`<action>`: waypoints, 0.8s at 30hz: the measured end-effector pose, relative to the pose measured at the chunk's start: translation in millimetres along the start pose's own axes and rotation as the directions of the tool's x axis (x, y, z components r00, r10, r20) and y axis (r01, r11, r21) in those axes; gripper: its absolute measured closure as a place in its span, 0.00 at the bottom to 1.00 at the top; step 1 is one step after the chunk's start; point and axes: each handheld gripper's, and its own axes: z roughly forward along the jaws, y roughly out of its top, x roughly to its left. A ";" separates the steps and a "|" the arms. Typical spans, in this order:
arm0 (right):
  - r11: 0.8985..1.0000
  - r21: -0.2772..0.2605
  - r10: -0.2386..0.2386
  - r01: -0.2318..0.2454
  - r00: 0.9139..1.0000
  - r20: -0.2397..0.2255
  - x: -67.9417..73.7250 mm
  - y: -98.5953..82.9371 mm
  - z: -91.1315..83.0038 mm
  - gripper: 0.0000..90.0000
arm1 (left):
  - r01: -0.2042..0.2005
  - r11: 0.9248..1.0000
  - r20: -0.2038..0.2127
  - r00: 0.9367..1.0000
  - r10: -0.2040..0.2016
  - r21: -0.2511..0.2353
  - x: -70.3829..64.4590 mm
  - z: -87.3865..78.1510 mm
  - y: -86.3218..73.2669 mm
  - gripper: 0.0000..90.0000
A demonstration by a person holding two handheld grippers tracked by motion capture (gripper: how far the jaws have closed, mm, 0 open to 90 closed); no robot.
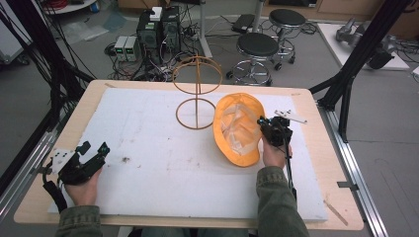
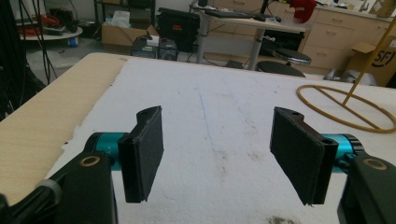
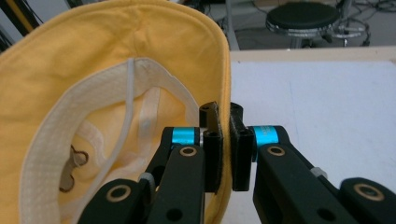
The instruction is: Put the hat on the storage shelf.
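Progress: I am judging this as early in the job. The hat (image 1: 238, 129) is gripped but not yet on the wire stand (image 1: 196, 90), which is standing bare just to the hat's left and a little farther back.

I am holding the right gripper (image 1: 262, 127) clamped on the hat's brim at its right edge; in the right gripper view the jaws are pinching the yellow fabric (image 3: 224, 84) between them, nearly closed. The left gripper (image 1: 96, 148) is waiting at the near left of the white mat (image 1: 148, 173), well apart from the hat, jaws spread wide with nothing between them, only bare mat showing through the gap.

What I am reckoning is left: lifting the hat, carrying it left and away, and settling the crown over the stand's upper ring. That looks to be the aim; I am inferring it from the layout.

Hat itself: yellow cloth bucket type, lying crown down, opening facing up. I am seeing a paler cream lining and sweatband inside, a thin cord (image 3: 125, 116) hanging across the interior, and a small brownish fitting low in the crown. The brim is soft and curling up where I am pinching it.
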 end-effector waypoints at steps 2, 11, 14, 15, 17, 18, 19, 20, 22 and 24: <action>1.000 -0.026 -0.002 0.002 1.000 -0.011 3.3 1.1 -2.4 0.96 | -0.004 1.000 0.002 1.000 0.004 0.001 -0.8 0.0 0.0 0.39; 0.987 -0.161 -0.002 -0.004 0.999 -0.035 15.1 4.1 -8.4 0.96 | -0.025 1.000 0.010 1.000 0.025 0.001 -2.4 -1.1 -0.3 0.39; 0.974 -0.222 0.036 -0.048 0.998 -0.059 12.1 6.2 -10.7 0.96 | -0.028 1.000 0.006 1.000 0.028 0.001 -1.9 -2.4 -0.4 0.39; 0.967 -0.247 0.044 -0.062 0.996 -0.079 10.6 7.3 -11.9 0.96 | -0.026 1.000 0.007 1.000 0.026 0.003 -1.7 -2.5 -0.5 0.39; 0.948 -0.305 0.052 -0.088 0.991 -0.126 6.8 10.0 -14.2 0.96 | -0.028 1.000 0.007 1.000 0.028 0.006 -1.2 -2.5 -1.0 0.39; 0.940 -0.326 0.057 -0.101 0.988 -0.142 5.7 10.9 -15.4 0.96 | -0.034 0.999 0.007 0.999 0.034 0.009 -0.9 -3.1 -1.1 0.39; 0.926 -0.357 0.069 -0.121 0.985 -0.156 3.9 12.3 -17.3 0.96 | -0.039 0.999 0.005 0.999 0.039 0.009 -0.8 -3.6 -1.2 0.39; 0.916 -0.378 0.077 -0.135 0.983 -0.164 1.9 13.2 -18.6 0.96 | -0.043 0.999 0.002 0.999 0.042 0.009 -0.6 -4.5 -1.2 0.39; 0.896 -0.417 0.084 -0.151 0.981 -0.175 -3.1 14.9 -20.5 0.96 | -0.053 0.999 -0.001 0.999 0.053 0.007 0.1 -6.7 -1.2 0.39; 0.882 -0.439 0.095 -0.171 0.977 -0.190 -7.9 16.5 -22.2 0.96 | -0.058 0.998 -0.003 0.998 0.058 0.006 0.6 -9.5 -1.4 0.39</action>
